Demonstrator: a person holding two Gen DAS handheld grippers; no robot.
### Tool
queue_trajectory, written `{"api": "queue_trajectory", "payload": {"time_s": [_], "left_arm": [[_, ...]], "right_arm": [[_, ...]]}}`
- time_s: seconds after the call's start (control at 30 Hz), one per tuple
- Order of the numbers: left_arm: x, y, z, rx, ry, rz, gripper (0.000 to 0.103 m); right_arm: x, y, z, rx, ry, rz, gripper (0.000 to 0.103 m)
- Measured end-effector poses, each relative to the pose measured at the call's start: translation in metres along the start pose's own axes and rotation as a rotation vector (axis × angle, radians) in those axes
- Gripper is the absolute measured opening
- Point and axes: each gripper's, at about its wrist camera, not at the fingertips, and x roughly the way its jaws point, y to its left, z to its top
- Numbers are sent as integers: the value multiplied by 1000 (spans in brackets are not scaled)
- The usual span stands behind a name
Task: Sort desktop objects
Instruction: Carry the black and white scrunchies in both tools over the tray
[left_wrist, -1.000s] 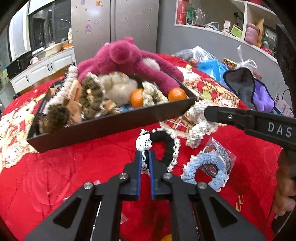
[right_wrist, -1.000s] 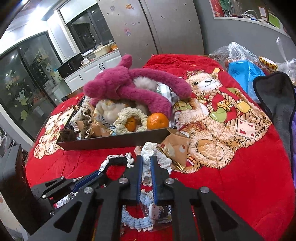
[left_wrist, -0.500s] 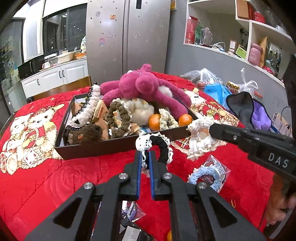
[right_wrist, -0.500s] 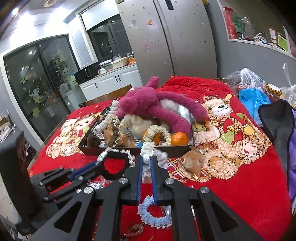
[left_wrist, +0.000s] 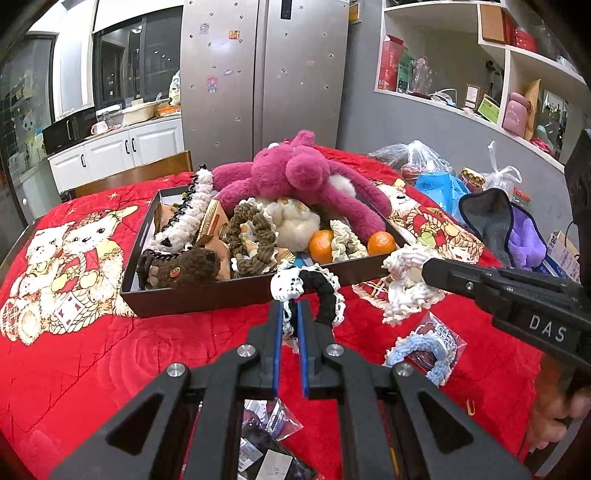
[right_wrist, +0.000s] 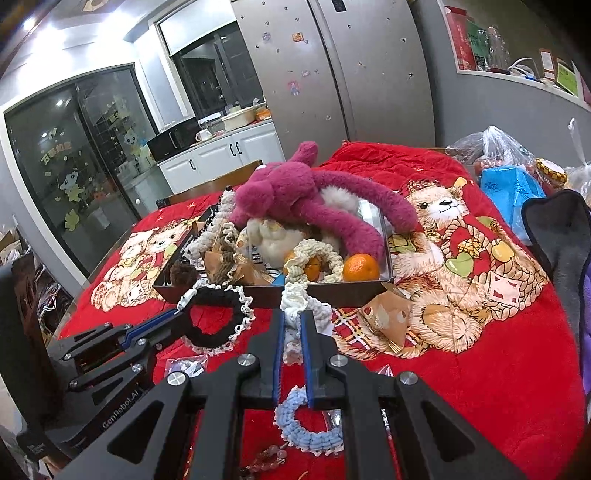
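Note:
My left gripper is shut on a black scrunchie with white lace trim, which hangs above the red blanket just in front of the dark tray. My right gripper is shut on a cream knitted scrunchie, also lifted, near the tray's front edge. In the left wrist view the right gripper comes in from the right with the cream scrunchie at its tip. The left gripper carries the black scrunchie in the right wrist view. A pink plush toy, oranges and other scrunchies fill the tray.
A light blue scrunchie in a clear bag lies on the blanket under my grippers, with small packets and a bead bracelet nearby. A paper-wrapped item lies right of the tray. Plastic bags and a grey-purple cloth sit at the right.
Both grippers have risen and drawn back with their scrunchies, so more of the room and tray shows. The scrunchies now hang off the blanket.

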Motion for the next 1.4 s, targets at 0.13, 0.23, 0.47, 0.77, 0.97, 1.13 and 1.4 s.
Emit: {"api": "queue_trajectory", "payload": {"time_s": [0.13, 0.23, 0.47, 0.77, 0.97, 1.13, 1.4], "left_arm": [[-2, 2, 1, -8, -5, -1, 8], [-5, 4, 4, -19, -13, -9, 8], [-11, 13, 24, -52, -40, -7, 8], [8, 14, 65, -32, -26, 46, 8], [26, 21, 73, -37, -7, 41, 8], [30, 19, 78, 17, -38, 59, 8], [26, 25, 79, 9, -40, 24, 8]], "right_arm": [[1, 2, -1, -7, -4, -1, 9], [2, 3, -1, -7, -8, -4, 9], [4, 1, 11, 37, -29, -16, 9], [16, -2, 45, 67, -11, -60, 9], [21, 2, 78, 89, -14, -51, 9], [25, 6, 93, 63, -75, -124, 9], [51, 5, 84, 12, -23, -154, 9]]}}
